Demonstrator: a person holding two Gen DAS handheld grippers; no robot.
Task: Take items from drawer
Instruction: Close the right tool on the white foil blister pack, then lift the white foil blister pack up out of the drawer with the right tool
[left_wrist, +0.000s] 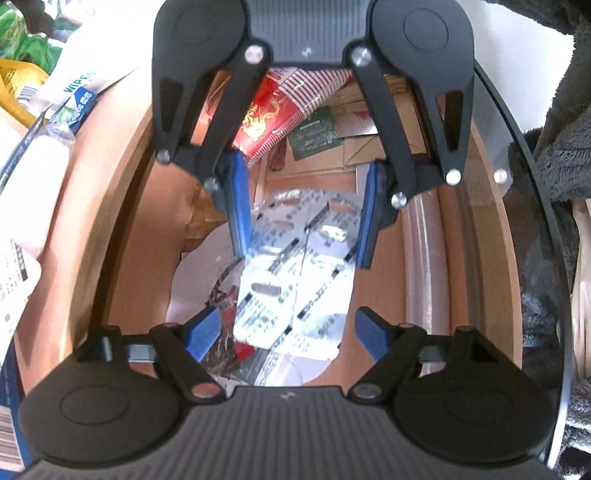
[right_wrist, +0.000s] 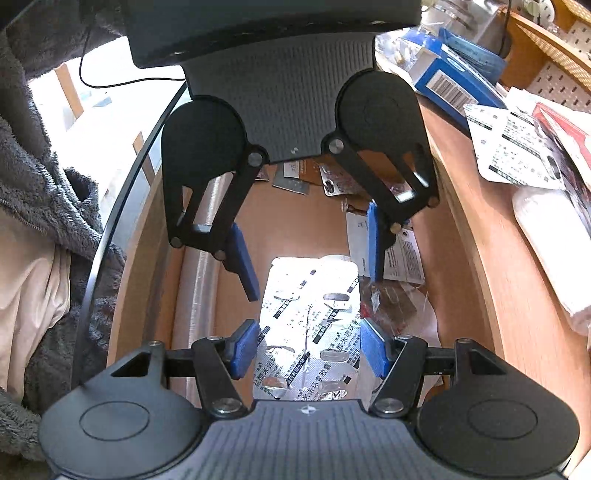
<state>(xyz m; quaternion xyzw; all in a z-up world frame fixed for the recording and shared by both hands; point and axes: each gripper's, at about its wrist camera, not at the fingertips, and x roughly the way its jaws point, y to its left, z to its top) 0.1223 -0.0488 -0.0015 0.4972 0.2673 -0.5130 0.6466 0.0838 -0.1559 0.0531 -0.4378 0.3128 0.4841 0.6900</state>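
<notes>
Both grippers hover over an open wooden drawer (left_wrist: 373, 273), facing each other. Silver blister packs of pills (left_wrist: 295, 273) lie on the drawer floor between the fingers. They also show in the right wrist view (right_wrist: 310, 325). My left gripper (left_wrist: 288, 332) is open above the packs, blue pads apart. My right gripper (right_wrist: 310, 349) is open too, its pads on either side of the packs. Each wrist view shows the other gripper at the top, open: the right one (left_wrist: 303, 221), the left one (right_wrist: 314, 258). Neither holds anything.
A red-and-white striped packet (left_wrist: 291, 107), cards and papers lie at the drawer's far end. A folded leaflet (right_wrist: 402, 254) and a brown wrapper (right_wrist: 391, 302) lie beside the packs. Wipes (left_wrist: 74, 92), boxes and packets crowd the desk top. A grey fleece sleeve (right_wrist: 44, 184) is beside the drawer.
</notes>
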